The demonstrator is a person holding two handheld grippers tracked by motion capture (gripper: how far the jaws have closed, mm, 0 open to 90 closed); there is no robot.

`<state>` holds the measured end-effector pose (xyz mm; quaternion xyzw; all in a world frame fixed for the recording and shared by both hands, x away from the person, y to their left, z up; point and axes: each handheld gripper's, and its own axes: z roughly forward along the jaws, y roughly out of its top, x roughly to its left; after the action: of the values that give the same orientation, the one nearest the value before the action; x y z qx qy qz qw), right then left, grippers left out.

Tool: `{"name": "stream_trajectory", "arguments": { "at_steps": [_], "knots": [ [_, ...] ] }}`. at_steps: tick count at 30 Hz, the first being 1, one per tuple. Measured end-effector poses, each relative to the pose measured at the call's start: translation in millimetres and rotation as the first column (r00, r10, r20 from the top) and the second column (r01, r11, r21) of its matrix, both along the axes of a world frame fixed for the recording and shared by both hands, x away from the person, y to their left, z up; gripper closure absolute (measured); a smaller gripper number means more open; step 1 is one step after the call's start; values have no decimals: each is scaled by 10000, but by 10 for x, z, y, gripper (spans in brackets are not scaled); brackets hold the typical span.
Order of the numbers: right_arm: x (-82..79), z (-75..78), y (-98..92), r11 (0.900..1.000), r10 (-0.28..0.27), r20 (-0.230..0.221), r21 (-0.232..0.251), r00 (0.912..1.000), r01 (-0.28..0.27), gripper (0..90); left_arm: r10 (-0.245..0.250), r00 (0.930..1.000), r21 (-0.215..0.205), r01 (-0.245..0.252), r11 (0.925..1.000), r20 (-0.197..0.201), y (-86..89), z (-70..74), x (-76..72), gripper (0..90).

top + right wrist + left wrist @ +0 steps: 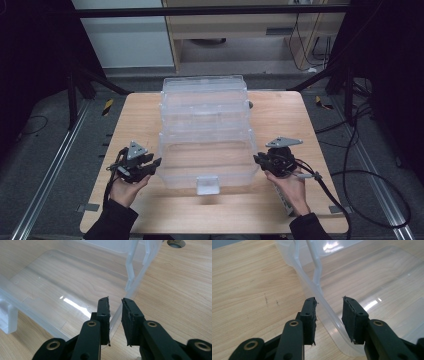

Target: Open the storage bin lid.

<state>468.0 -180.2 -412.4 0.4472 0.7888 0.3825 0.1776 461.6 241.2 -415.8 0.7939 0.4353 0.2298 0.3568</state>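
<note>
Clear plastic box (205, 135) is seen mid-table (280, 210), opened out in tiers. Its near tray's side rims are straddled by the left gripper (329, 315), jaws wide, and right gripper (115, 315), nearly closed; neither grips yet, so lifting or closing probably remains.

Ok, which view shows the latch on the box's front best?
The high view: the latch sits whole at the middle of the clear box's front wall. The right gripper view catches a part of it at the left edge; the left gripper view has the box's rim.
</note>
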Motion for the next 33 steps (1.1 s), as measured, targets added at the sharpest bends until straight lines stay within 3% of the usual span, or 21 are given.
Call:
{"name": "stream_trajectory", "arguments": {
  "at_steps": [3, 10, 26, 33],
  "knots": [
    [-1, 0, 1, 10000, -14, 1, -5, 10000, 14, 768, -15, 10000, -40, 15, 10000, -53, -14, -13, 17, 670],
    [-17, -4, 15, 10000, 22, -8, 92, 10000, -22, 766, 149, 9999, 300, -151, 9994, 68, -31, -1, 52, 692],
    [-32, -4, 29, 9995, -15, -163, 308, 9999, 20, 754, 296, 9992, 469, -309, 9984, 276, -28, -6, 129, 709],
    [-19, 17, 10, 9991, 69, 87, 428, 9999, -73, 712, 273, 9990, 463, -289, 9985, 353, -28, -8, 145, 715]
  ]
}}
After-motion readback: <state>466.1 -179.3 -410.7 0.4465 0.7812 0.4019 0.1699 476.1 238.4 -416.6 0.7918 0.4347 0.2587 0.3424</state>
